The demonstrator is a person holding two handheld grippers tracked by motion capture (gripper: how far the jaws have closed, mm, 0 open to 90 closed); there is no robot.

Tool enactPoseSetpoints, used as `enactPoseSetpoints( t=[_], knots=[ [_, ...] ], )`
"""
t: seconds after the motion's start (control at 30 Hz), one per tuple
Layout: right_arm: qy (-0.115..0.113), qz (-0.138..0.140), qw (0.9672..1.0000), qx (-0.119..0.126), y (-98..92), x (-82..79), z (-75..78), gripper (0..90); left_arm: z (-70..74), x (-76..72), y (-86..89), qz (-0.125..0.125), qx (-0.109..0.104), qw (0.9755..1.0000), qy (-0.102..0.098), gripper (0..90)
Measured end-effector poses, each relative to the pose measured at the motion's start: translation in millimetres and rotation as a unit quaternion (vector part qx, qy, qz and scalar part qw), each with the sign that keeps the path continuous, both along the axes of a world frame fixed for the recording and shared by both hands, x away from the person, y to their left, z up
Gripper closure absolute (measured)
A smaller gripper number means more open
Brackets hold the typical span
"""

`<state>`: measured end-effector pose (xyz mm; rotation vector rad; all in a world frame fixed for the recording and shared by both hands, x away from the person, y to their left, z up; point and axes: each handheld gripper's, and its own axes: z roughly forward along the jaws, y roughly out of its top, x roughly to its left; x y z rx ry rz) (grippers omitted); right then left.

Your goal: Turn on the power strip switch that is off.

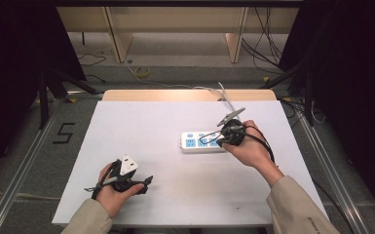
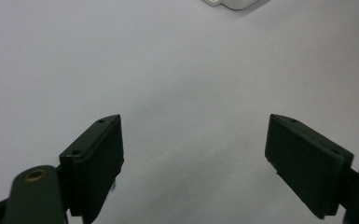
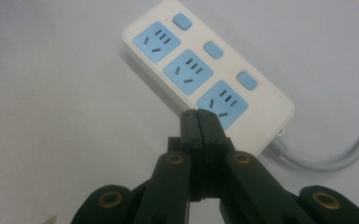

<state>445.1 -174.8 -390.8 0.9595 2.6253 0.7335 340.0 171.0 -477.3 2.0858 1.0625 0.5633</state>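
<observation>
The right hand-held gripper [image 3: 199, 116], jaws closed on nothing, hovered at the power strip [image 3: 205, 70] lying mid-table [image 1: 141, 122], seemingly poised to press; the left hand-held gripper [image 2: 193, 154] waited wide open, empty.

Beige sleeves; black hand-held gripper [image 3: 200, 116], brass rivets.

Bench [image 1: 185, 185] evenly bright under overhead light; both sides of the high view fall into black. Soft shadows only. Gripper views slightly soft, dimmer toward the lower corners; no glare.
</observation>
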Motion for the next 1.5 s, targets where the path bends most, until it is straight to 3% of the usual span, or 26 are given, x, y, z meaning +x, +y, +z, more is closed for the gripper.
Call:
enactPoseSetpoints(
  t=[1.5],
  knots=[
    [0.014, 0.003, 0.9998, -0.013, 33.4, 28.5, -6.3, 90.0, 0.1, 0.4, -0.1, -0.001, -0.002, 1.0000, -0.001, 19.5]
  ],
)
